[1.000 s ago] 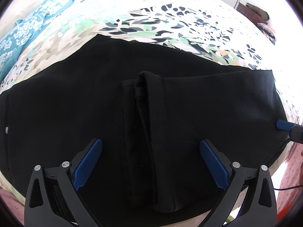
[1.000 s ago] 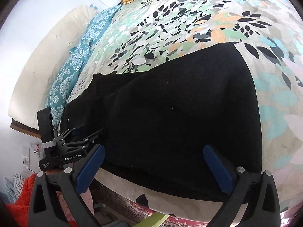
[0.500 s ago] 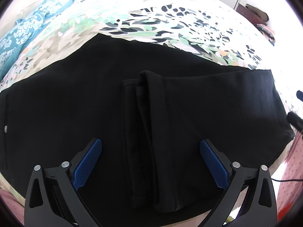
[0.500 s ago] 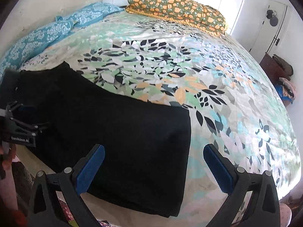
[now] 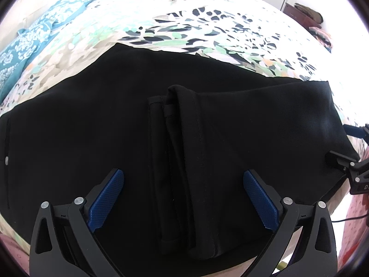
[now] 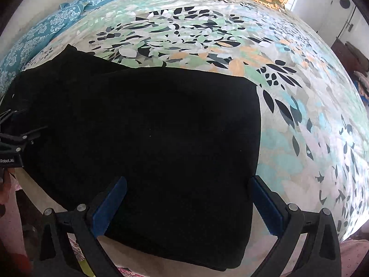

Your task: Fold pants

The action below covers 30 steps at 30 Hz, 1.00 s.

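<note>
Since a moment ago, our right gripper (image 6: 185, 204) has swung back over the right end of the pants (image 5: 115, 127); it was looking at the bed (image 6: 299, 92) farther off. Our left gripper (image 5: 182, 199) has hardly moved and hangs above the loose leg ends (image 5: 175, 161) piled in the middle.

Both grippers are spread wide and hold nothing. The black pants lie flat at the near edge of the bed, with the leg ends folded back on top.

We think the next fold could go wrong here. The leg ends look bunched and uneven, so a pinch might catch only the top layer. Then the others would slide and the fold would turn out crooked. Also, the pants sit close to the near edge, so a pull toward us could drag them off.
</note>
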Available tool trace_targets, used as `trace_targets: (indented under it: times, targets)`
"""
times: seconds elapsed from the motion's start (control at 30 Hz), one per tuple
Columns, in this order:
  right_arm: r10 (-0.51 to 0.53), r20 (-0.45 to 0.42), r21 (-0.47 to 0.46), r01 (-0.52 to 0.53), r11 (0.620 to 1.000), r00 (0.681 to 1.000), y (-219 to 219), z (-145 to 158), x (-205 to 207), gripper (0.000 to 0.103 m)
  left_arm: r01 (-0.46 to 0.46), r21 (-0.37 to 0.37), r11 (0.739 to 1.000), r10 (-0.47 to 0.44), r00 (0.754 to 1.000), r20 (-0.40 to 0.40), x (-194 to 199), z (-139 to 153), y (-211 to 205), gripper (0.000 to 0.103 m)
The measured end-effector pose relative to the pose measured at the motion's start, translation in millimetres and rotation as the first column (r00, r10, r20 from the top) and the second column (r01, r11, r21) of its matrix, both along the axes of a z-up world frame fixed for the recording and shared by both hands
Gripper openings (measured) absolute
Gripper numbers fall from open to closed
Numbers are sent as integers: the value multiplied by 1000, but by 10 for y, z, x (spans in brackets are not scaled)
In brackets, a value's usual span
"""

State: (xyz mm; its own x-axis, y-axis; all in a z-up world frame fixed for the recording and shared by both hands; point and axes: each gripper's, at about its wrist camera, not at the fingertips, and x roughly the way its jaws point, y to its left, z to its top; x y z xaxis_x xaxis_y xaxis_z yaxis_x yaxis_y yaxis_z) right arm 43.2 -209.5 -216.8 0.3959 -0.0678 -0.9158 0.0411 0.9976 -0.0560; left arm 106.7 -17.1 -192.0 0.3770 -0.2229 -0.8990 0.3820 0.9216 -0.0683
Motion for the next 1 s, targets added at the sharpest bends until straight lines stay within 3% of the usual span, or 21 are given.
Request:
trace_targets:
  times: [0.23, 0.37, 0.5, 0.6, 0.67, 0.73, 0.77, 0.83, 0.9, 1.0]
  targets:
    - [-1, 5, 2, 1, 1000, 1000, 4, -13, -9, 103, -7, -18, 1000, 7, 1000, -28, 46, 69, 52, 102]
    - [0, 5, 1, 0, 1000, 1000, 10, -8, -3, 103, -84, -89, 992, 85, 996, 6, 62, 273, 278, 102]
    - [1, 6, 3, -1, 1000, 1000, 6, -10, -2, 103, -194, -175, 965, 204, 978, 38, 116, 522, 681, 102]
    - [2, 6, 10, -2, 1000, 1000, -4, -12, 5, 103, -299, -233, 925, 313, 949, 24, 271, 674, 1156, 102]
    - [2, 3, 15, -2, 1000, 1000, -10, -14, 14, 103, -441, -298, 847, 446, 893, -57, 463, 749, 1727, 102]
    - [2, 4, 16, -2, 1000, 1000, -16, -15, 17, 103, -565, -363, 741, 533, 824, -192, 620, 720, 2268, 102]
    - [1, 6, 16, -1, 1000, 1000, -16, -16, 14, 103, -639, -388, 664, 567, 769, -296, 722, 663, 2627, 102]
    - [-1, 11, 16, 1, 1000, 1000, -15, -19, 7, 103, -690, -373, 620, 592, 723, -356, 848, 612, 3033, 101]
    - [-2, 10, 19, 2, 1000, 1000, -20, -20, 5, 103, -693, -318, 647, 612, 720, -326, 892, 600, 3210, 101]
    - [-4, 8, 21, 4, 1000, 1000, -23, -19, 10, 103, -656, -228, 719, 579, 748, -326, 1045, 475, 3271, 101]
